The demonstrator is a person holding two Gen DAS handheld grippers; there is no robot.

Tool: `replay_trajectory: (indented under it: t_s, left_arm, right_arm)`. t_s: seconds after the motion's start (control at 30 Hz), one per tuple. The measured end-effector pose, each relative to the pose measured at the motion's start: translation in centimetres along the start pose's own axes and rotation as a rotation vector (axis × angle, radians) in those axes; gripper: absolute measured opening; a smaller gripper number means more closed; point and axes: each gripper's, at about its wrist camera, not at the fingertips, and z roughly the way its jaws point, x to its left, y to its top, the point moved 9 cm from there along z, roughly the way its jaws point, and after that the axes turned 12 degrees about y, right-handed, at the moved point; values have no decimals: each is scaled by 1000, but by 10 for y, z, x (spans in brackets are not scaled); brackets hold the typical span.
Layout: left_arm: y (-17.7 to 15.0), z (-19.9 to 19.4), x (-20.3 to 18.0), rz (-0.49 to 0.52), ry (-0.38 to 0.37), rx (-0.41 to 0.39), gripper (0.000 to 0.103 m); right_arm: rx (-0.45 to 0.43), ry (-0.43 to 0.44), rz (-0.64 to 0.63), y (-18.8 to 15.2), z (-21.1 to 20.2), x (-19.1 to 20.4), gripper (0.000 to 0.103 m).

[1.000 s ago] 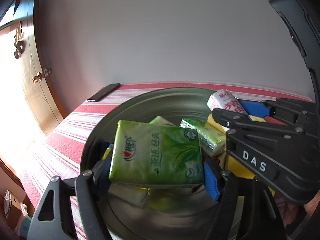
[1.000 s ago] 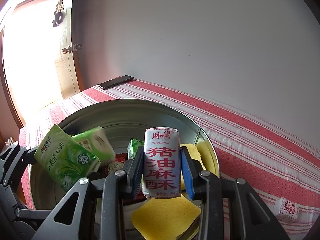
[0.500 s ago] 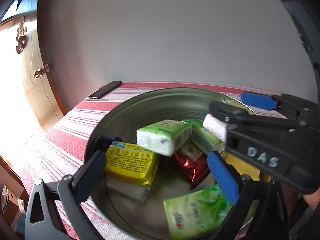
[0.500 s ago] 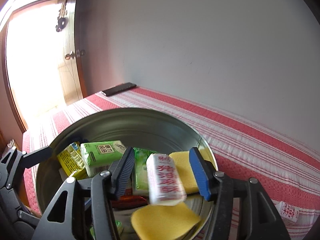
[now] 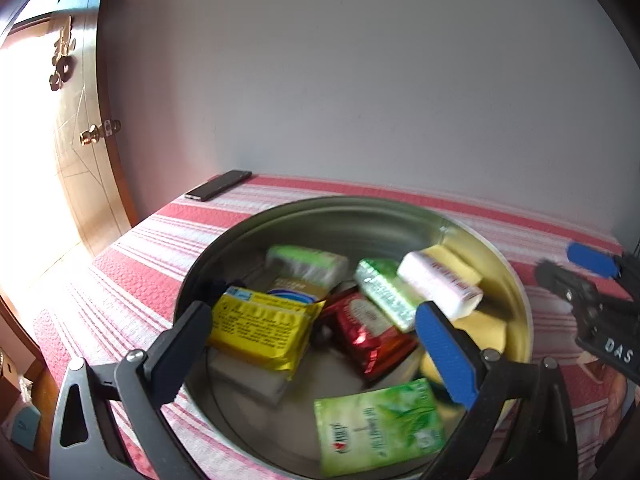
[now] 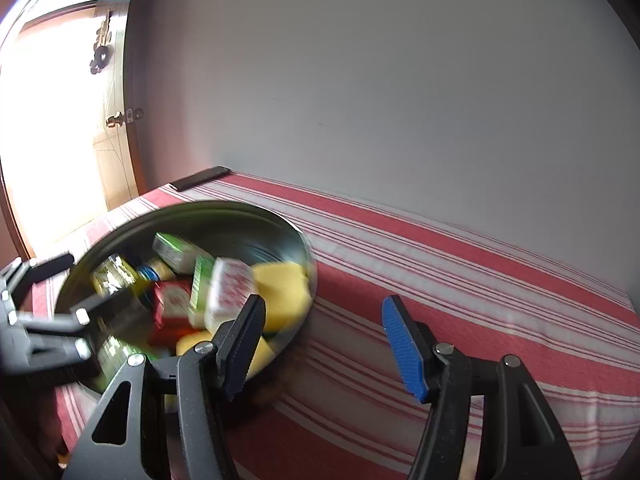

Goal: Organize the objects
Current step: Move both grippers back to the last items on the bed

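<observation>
A round metal basin [image 5: 516,292] on the red-striped cloth holds several packets. Among them are a yellow packet [image 5: 260,324], a red foil packet [image 5: 368,330], a white bar with red lettering [image 5: 440,286] and a green tissue pack [image 5: 380,424] lying flat at the near side. My left gripper [image 5: 316,344] stands wide open over the basin's near part with nothing between its fingers. My right gripper [image 6: 324,344] is open and empty over bare cloth, to the right of the basin [image 6: 306,248]. The white bar [image 6: 230,288] leans on a yellow sponge [image 6: 284,292].
A dark phone [image 5: 218,185] lies at the cloth's far left corner by the wall. A wooden door [image 5: 92,128] stands at the left. The striped cloth [image 6: 460,280] stretches to the right of the basin, and the wall runs close behind.
Both grippers opened. The green tissue pack dropped from the left gripper and the white bar from the right, both into the basin. The right gripper then swung right, off the basin.
</observation>
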Motion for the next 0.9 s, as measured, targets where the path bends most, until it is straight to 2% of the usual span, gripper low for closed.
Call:
replay_trajectory:
  t_s: [0.3,0.47,0.63,0.77,0.9]
  left_arm:
    - [3,-23,-48,40,-100,-32,103]
    - [-1,-31,-82,83,-149,-26,103]
    - [-7,-32,-106,129,-161,-23,103]
    - [-9,-35,-117,156,-160,-29,103]
    - [-12,-35,-126,185,-162,-31,103]
  right_arm:
    - [96,-53,-9,-53,-45,-67,64]
    - [193,-28,-22,-79,-40,-75,64]
    - [257,-17,-27,-91,-29,-76,64]
    - [295,5,22,-101,-27,-86,64]
    - [282,34,102,-104,-32,-95,64]
